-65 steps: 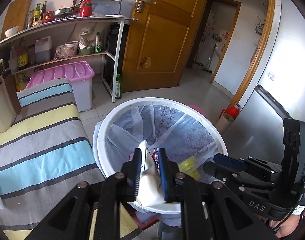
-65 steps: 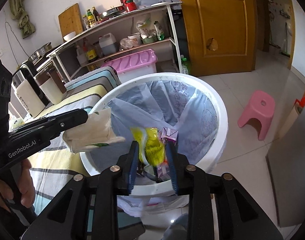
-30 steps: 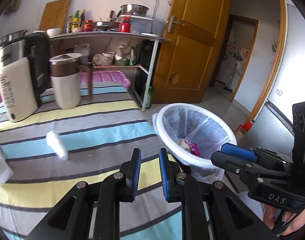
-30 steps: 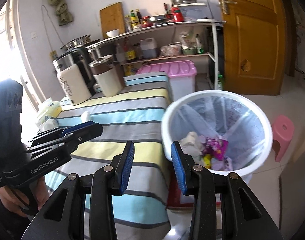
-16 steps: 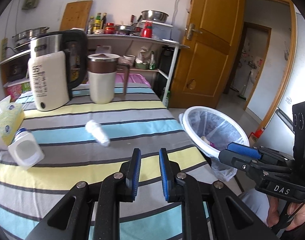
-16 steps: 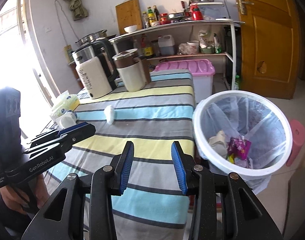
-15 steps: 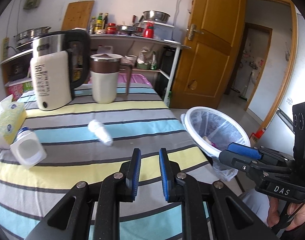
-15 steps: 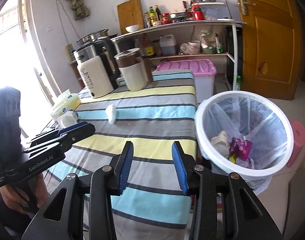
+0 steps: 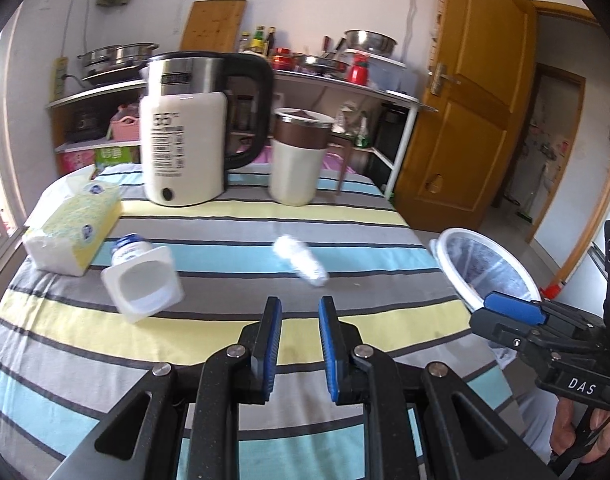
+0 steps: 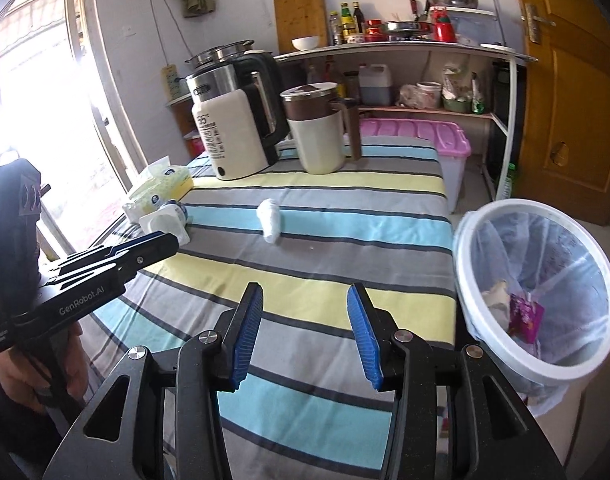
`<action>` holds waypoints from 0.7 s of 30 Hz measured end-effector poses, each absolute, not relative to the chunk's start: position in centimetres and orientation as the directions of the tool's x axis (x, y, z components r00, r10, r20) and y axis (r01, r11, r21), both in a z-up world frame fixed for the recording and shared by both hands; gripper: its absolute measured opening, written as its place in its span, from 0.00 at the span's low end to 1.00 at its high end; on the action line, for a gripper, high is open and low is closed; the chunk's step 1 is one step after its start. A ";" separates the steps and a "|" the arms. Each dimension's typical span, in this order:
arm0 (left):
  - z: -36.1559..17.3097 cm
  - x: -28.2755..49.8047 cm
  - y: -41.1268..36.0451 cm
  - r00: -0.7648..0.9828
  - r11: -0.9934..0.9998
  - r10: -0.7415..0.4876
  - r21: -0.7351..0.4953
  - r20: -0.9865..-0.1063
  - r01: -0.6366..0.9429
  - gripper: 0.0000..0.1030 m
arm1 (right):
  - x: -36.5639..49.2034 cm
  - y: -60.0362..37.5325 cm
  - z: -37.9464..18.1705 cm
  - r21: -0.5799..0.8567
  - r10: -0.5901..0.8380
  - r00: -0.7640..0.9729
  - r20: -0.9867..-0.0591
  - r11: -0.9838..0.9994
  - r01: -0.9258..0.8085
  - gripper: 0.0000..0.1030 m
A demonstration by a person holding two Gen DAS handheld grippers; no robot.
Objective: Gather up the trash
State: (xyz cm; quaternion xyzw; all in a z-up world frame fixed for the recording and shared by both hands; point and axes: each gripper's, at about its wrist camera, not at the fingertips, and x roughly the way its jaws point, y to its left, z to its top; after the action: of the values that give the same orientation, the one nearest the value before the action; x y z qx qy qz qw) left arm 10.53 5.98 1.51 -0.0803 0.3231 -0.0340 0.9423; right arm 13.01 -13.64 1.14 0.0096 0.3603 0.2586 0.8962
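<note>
Your left gripper (image 9: pixel 299 344) hangs empty over the near edge of the striped tablecloth (image 9: pixel 345 240), its blue pads parted by only a narrow gap; your right gripper (image 10: pixel 305 334) is empty too, its jaws spread wide above the yellow stripe. Two bits of trash are left on the table: a crumpled white tissue wad (image 9: pixel 301 262) lying on the grey and blue stripes ahead of the left gripper, and an empty white yogurt cup (image 9: pixel 143 278) tipped on its side, mouth toward you, just beside the tissue box (image 9: pixel 71 224); the lined trash bin (image 10: pixel 537 292) stands off the table's right edge with wrappers already inside.

The wad looks feather-light and soft; it should squash rather than slip, so pinch it across its narrow middle and close fully. The cup looks like thin, light plastic, likely to flex and skate on the cloth; take it by the rim, one finger inside the mouth and one outside, rather than squeezing the round body. Widen the left jaws first for either piece; keep clear of the kettle (image 9: pixel 185 132) and the brown-lidded jug (image 9: pixel 299 160) behind.
</note>
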 end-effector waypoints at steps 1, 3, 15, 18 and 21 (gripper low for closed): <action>1.5 10.5 6.3 0.790 0.985 -0.109 -0.171 -0.604 0.004 0.23 | 13.1 -13.4 1.1 0.203 0.472 0.605 -0.642 0.865 -0.460 0.44; 1.5 10.4 7.1 0.793 0.985 -0.092 -0.170 -0.603 -0.015 0.26 | 13.4 -12.8 1.0 0.203 0.476 0.598 -0.645 0.861 -0.467 0.44; 0.8 11.4 12.4 0.787 0.976 0.026 -0.154 -0.617 -0.153 0.43 | 15.9 -10.1 0.2 0.201 0.487 0.571 -0.661 0.848 -0.491 0.52; 0.5 12.2 13.4 0.779 0.971 0.053 -0.151 -0.624 -0.187 0.44 | 16.7 -9.3 0.0 0.198 0.490 0.562 -0.667 0.843 -0.500 0.52; 0.2 13.1 14.3 0.768 0.964 0.081 -0.147 -0.635 -0.223 0.53 | 17.6 -8.4 -0.3 0.201 0.496 0.553 -0.670 0.838 -0.507 0.52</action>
State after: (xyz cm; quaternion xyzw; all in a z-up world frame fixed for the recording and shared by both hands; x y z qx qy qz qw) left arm 13.13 14.33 0.21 -0.1073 0.3306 0.0815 0.9341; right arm 17.65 -8.42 -0.31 -0.0076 0.3775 0.2845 0.8812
